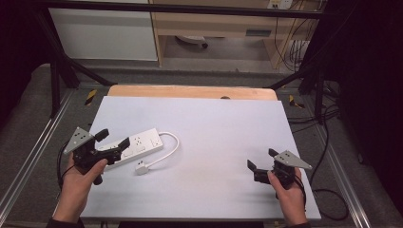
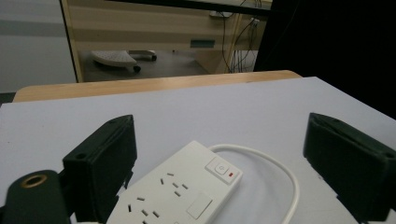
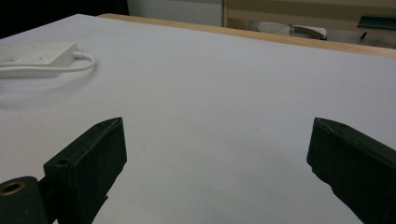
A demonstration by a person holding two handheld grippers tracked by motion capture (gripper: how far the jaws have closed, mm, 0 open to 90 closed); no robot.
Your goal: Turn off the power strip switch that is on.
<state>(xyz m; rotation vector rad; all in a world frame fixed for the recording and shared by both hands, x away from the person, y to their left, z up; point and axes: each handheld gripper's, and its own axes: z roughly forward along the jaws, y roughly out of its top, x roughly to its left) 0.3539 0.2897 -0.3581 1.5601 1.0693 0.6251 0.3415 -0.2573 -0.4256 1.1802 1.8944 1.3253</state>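
A white power strip (image 1: 138, 144) lies on the pale table top (image 1: 214, 128) at the left, its white cord (image 1: 166, 153) looping round to a plug (image 1: 140, 167) in front of it. My left gripper (image 1: 113, 138) is open, its jaws straddling the strip's near end. In the left gripper view the strip (image 2: 180, 196) lies between the wide-apart jaws, switch (image 2: 223, 169) at its far end. My right gripper (image 1: 260, 159) stands open over bare table at the right. The right gripper view shows the strip (image 3: 35, 52) and cord (image 3: 51, 69) far off at the left.
A wooden strip (image 1: 190, 91) borders the table's far edge. Metal frame rails (image 1: 28, 156) run along both sides, with cables (image 1: 328, 190) on the floor at the right. A wooden cabinet (image 1: 214, 23) stands beyond the table.
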